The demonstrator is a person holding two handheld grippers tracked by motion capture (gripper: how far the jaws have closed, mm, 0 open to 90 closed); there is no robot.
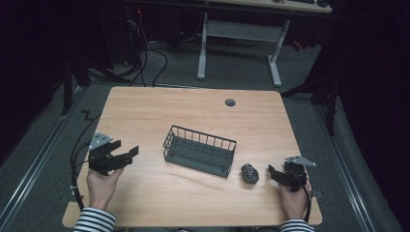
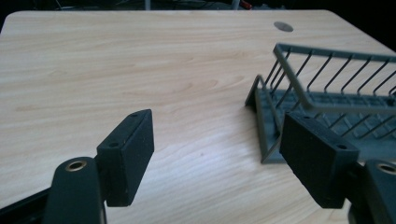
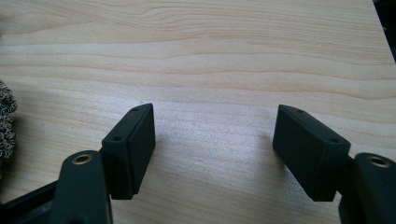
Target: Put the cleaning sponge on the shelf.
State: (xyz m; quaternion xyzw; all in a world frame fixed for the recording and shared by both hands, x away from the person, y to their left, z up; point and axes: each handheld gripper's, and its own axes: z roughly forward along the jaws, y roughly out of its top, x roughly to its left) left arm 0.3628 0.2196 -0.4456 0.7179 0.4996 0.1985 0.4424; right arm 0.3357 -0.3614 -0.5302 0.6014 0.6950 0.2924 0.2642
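Note:
A dark grey wire basket stands near the middle of the wooden table; its left end rises in the left gripper view. A small grey-and-black speckled wad lies just right of the basket, and its edge shows at the left border of the right gripper view. My left gripper is held at the table's left front, open, with bare wood between its jaws. My right gripper rests at the right front, just right of the wad, open over bare wood.
A round grey grommet sits in the tabletop at the back. Behind the table stands another desk's white frame, with cables on the floor. A black cable loops off the table's left edge.

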